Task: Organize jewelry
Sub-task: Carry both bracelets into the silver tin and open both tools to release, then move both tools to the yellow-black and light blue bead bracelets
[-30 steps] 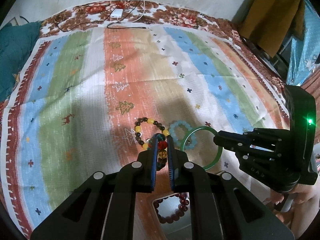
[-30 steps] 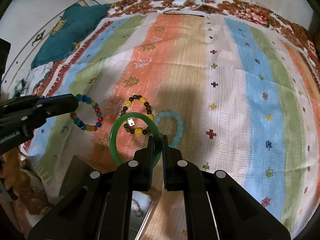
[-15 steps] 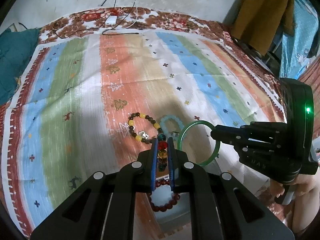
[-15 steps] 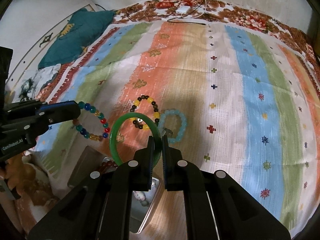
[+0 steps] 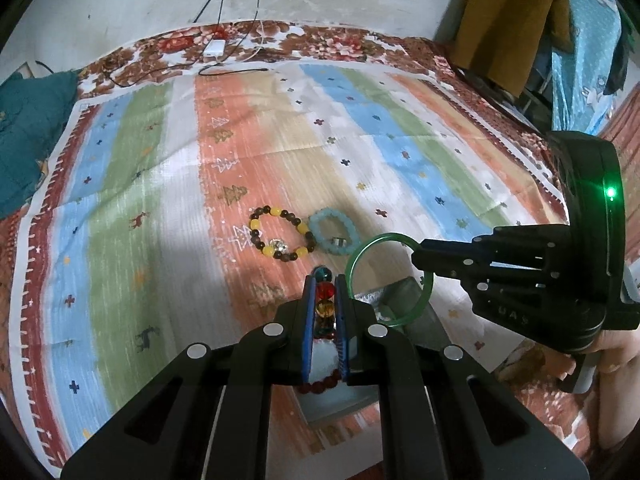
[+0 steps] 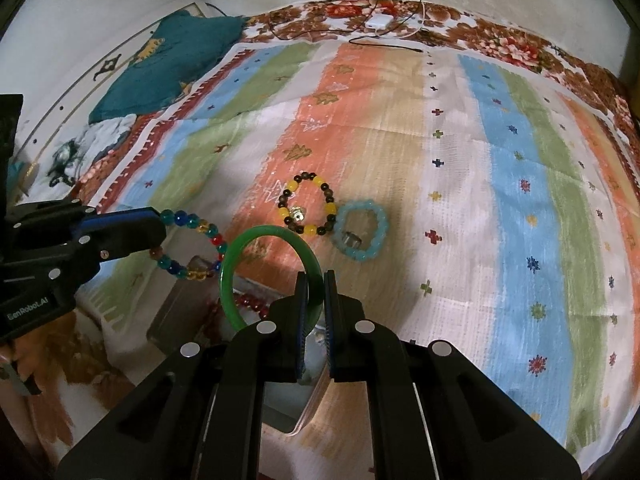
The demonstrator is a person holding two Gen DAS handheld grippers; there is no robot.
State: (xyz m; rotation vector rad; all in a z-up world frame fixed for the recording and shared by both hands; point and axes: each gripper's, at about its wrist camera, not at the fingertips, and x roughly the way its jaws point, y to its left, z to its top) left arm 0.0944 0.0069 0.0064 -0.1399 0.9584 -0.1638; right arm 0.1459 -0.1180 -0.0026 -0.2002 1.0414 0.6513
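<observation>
Right wrist view: our right gripper (image 6: pixel 316 280) clamps the green bangle (image 6: pixel 272 236); left gripper (image 5: pixel 325 292) pinches the multicolour bead bracelet (image 6: pixel 192 240). Metal box (image 6: pixel 176 312) sits just below both jaws. We lower each over it separately, releasing low so nothing bounces out.
</observation>
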